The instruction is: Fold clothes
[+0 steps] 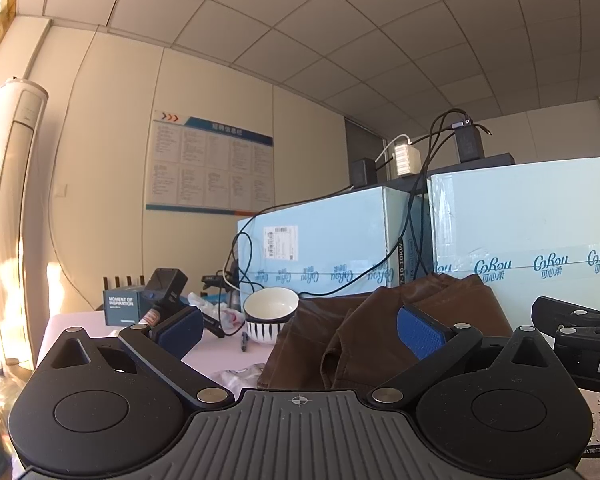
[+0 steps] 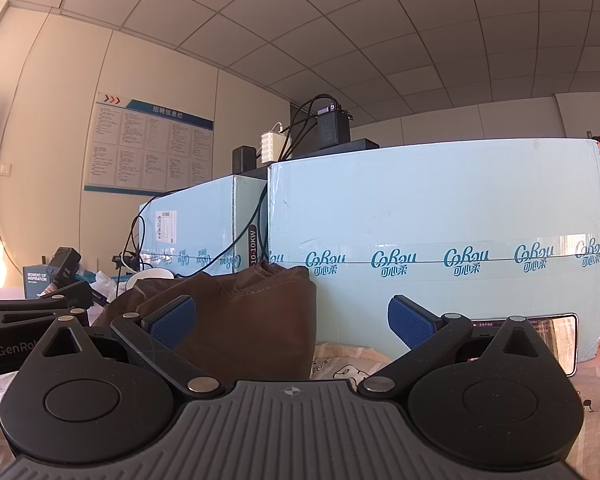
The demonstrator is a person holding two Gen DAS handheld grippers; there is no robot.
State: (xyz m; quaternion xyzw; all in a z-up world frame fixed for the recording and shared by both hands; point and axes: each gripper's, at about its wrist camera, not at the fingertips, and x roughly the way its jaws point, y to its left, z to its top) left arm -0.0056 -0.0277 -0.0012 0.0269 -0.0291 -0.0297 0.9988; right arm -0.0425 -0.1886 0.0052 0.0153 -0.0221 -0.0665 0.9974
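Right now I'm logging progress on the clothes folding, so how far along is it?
Done: nothing looks folded; the brown garment lies rumpled in a heap on the table, in front of the light blue boxes. In hand: nothing; the left claw and right claw are both open and empty, facing the garment. Left: gripping the garment, spreading it flat and making every fold.

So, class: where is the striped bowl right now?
In the left wrist view the striped bowl sits left of centre on the table, just left of the brown garment and before the pale blue boxes.
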